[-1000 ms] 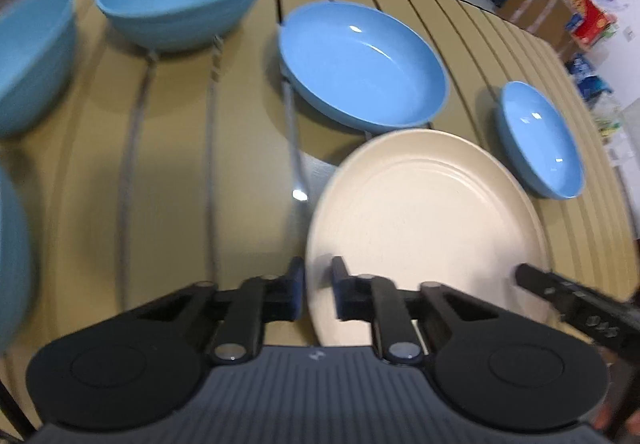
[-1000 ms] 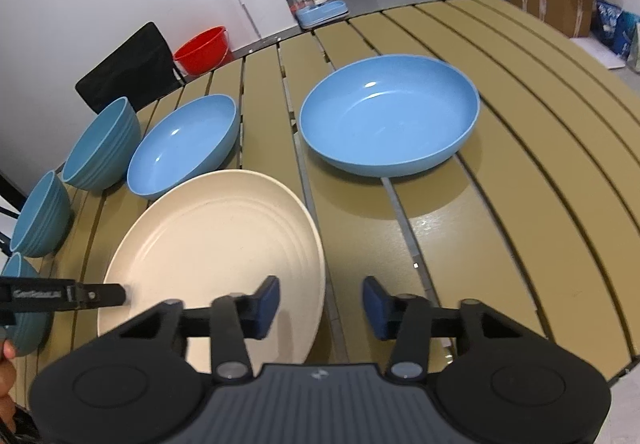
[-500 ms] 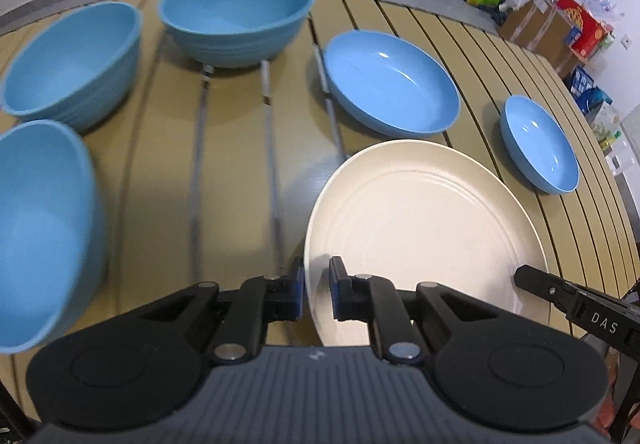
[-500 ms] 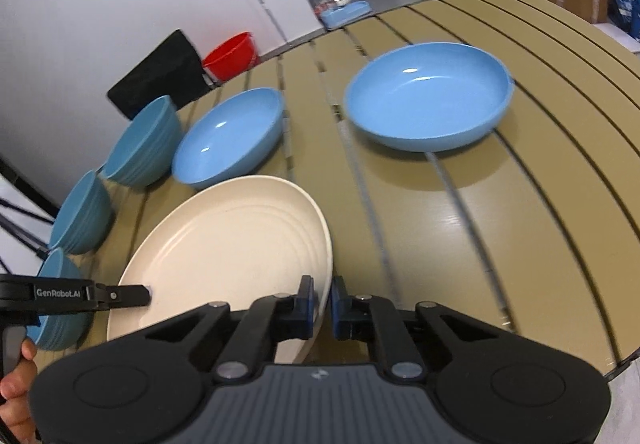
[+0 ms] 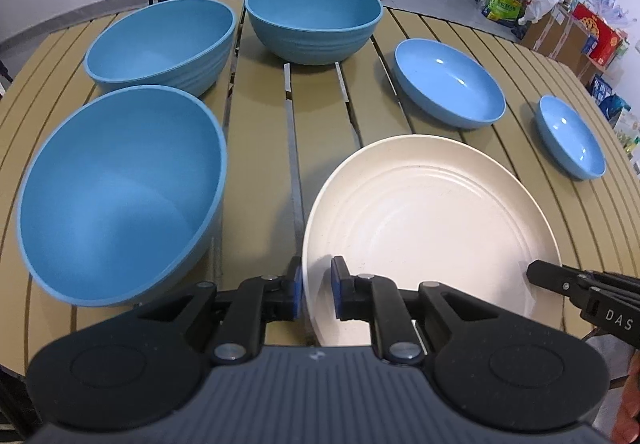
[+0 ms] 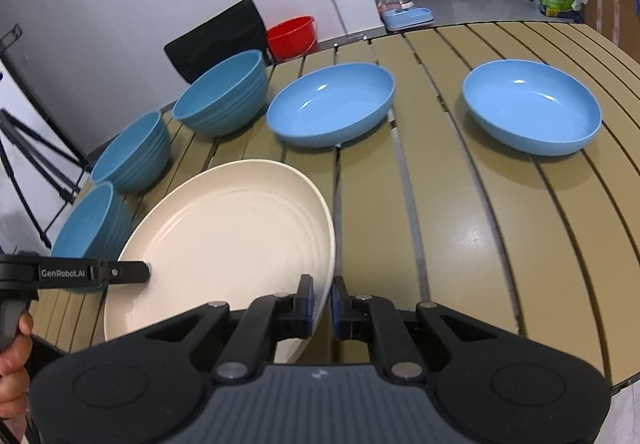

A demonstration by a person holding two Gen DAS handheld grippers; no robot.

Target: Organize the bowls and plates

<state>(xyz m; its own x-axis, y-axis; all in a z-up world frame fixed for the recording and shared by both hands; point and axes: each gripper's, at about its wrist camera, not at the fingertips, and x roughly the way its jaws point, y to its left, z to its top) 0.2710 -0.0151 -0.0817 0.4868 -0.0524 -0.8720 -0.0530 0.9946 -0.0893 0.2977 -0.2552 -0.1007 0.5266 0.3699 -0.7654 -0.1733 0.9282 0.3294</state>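
Broadly, a round table (image 5: 260,148) of tan slats with dark gaps carries everything, and every dish on it is empty. Largest of the dishes is the cream plate (image 5: 432,220) — wide, shallow, with faint concentric ridges — lying at the near edge, its rim gripped on opposite sides. Three deep blue bowls (image 5: 120,192) with ribbed outer walls sit in a curve to the plate's left, the nearest just beside it. Beyond the plate, a shallow, glossy light-blue dish (image 5: 448,88) stands near the farthest bowl, and a second light-blue dish (image 5: 572,140) sits well apart to the right; the left wrist view makes it look smaller. The left claw (image 5: 316,294) is nearly pressed together, pinching the plate's left rim between blue pads. The right claw (image 6: 322,302) is likewise narrowed onto the opposite rim — one finger inside the plate, one outside. A hand (image 6: 14,356) shows at the left edge of the right wrist view.
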